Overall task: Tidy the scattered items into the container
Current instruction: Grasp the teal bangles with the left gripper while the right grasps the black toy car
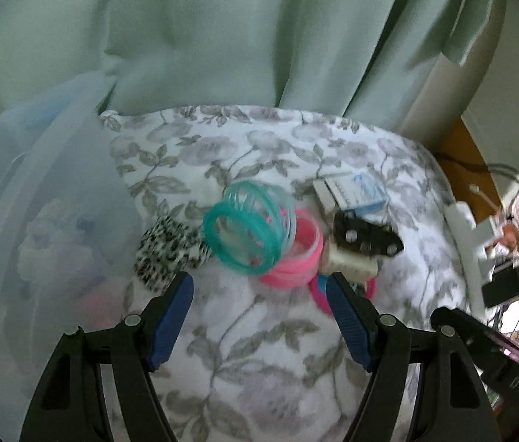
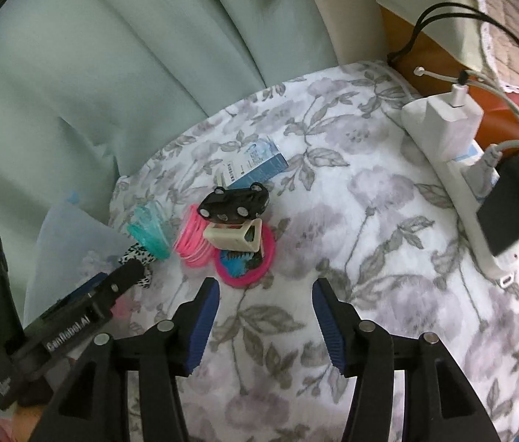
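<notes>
A heap of small items lies on the floral cloth point(image 1: 259, 361): teal bangles point(image 1: 248, 228), pink bangles point(image 1: 296, 258), a leopard-print scrunchie point(image 1: 169, 254), a black hair clip point(image 1: 366, 237), a cream clip point(image 1: 351, 265) and a blue-and-white box point(image 1: 351, 191). The translucent container point(image 1: 56, 221) stands to their left. My left gripper point(image 1: 259, 283) is open just short of the bangles. My right gripper point(image 2: 266, 287) is open and empty, a little before a magenta round piece point(image 2: 244, 263) that lies under the cream clip point(image 2: 235, 237) and black clip point(image 2: 235, 204).
Pale green curtains point(image 1: 222, 37) hang behind the cloth. At the right edge lies a white power strip point(image 2: 480, 199) with a white charger point(image 2: 451, 118), a black adapter point(image 2: 513, 202) and trailing cables. An orange-brown floor strip point(image 2: 425, 48) shows beyond.
</notes>
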A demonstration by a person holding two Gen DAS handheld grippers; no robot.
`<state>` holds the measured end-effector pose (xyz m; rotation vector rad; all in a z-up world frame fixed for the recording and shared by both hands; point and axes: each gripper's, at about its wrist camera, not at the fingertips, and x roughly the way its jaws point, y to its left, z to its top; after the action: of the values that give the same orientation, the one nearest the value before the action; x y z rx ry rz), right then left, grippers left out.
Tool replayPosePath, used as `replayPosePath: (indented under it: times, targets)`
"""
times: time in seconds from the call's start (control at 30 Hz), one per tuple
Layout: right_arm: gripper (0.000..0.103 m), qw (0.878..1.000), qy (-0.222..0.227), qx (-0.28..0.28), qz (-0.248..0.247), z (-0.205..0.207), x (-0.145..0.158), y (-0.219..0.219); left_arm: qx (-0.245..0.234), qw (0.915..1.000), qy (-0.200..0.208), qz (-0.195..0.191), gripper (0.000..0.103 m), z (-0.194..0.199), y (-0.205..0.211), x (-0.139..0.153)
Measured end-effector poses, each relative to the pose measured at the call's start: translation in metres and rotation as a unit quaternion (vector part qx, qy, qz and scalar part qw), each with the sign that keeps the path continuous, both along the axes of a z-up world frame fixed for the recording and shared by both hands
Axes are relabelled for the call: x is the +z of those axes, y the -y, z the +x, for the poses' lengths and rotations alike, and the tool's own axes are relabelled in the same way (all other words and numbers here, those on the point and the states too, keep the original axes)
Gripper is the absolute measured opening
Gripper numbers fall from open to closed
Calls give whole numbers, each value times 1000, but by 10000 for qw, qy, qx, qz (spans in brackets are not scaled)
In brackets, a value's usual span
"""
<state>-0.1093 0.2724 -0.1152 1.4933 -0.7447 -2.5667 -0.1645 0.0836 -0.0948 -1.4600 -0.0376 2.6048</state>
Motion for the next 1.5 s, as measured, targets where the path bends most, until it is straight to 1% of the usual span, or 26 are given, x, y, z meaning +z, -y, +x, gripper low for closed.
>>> replayPosePath:
  times: [0.17,0.2,0.3,0.4,0.47,0.53,0.6,0.7,0.8,0.97,1.03,1.17,1.23,1.27,1.3,1.37,1.4,1.43,1.47,1.5]
  targets:
    - [57,10000,-34,1,45,-21,-5,-1,-79,9995,177,244,73,-17,-11,-11]
    - [57,10000,-42,6,27,-27,-6,-2,-93,9993,216,274,69,-20,-12,-14]
    - [57,10000,-62,44,34,-41,-11,-1,-79,9991,277,296,65,-29,-13,-23]
    - [57,10000,-26,67,16,-53,-18,0,-40,9987,323,386,57,-39,-11,-32]
    - [57,9999,3,94,-51,-59,-23,0,-11,9984,347,448,54,-44,-11,-36]
    - [57,9999,-12,138,-73,-65,-26,2,5,9980,367,509,49,-49,-10,-40]
    - [59,9998,-36,184,-87,-71,-29,4,-9,9978,358,561,46,-52,-11,-43]
    - [61,9994,-97,320,-108,-79,-31,9,-17,9973,372,629,40,-55,-9,-46]
    - [62,9987,-157,442,-190,-87,-36,14,-6,9964,445,723,39,-57,-6,-48]
    - [64,9976,-240,498,-420,-99,-43,19,-35,9964,441,721,35,-57,-5,-48]
    - [64,9970,-244,534,-512,-103,-46,22,-48,9965,433,716,29,-57,-6,-48]
    - [64,9969,-228,481,-578,-105,-48,26,-73,9966,417,706,27,-56,-6,-49]
    - [61,9970,-234,426,-600,-104,-48,26,-85,9967,409,701,26,-56,-7,-49]
    - [56,9969,-277,407,-617,-104,-47,26,-93,9967,413,688,25,-56,-7,-49]
    - [53,9967,-329,393,-636,-104,-45,26,-97,9967,426,683,25,-55,-8,-49]
    - [43,9963,-379,422,-641,-105,-42,26,-99,9967,436,676,23,-55,-8,-49]
    - [41,9962,-400,441,-642,-105,-40,26,-103,9968,434,670,22,-54,-8,-49]
    - [38,9960,-424,449,-649,-104,-39,26,-112,9968,433,659,19,-54,-9,-49]
    - [35,9958,-448,452,-659,-102,-38,26,-104,9972,430,601,13,-53,-9,-48]
    - [35,9956,-472,454,-669,-100,-36,26,-93,9976,427,535,11,-53,-9,-48]
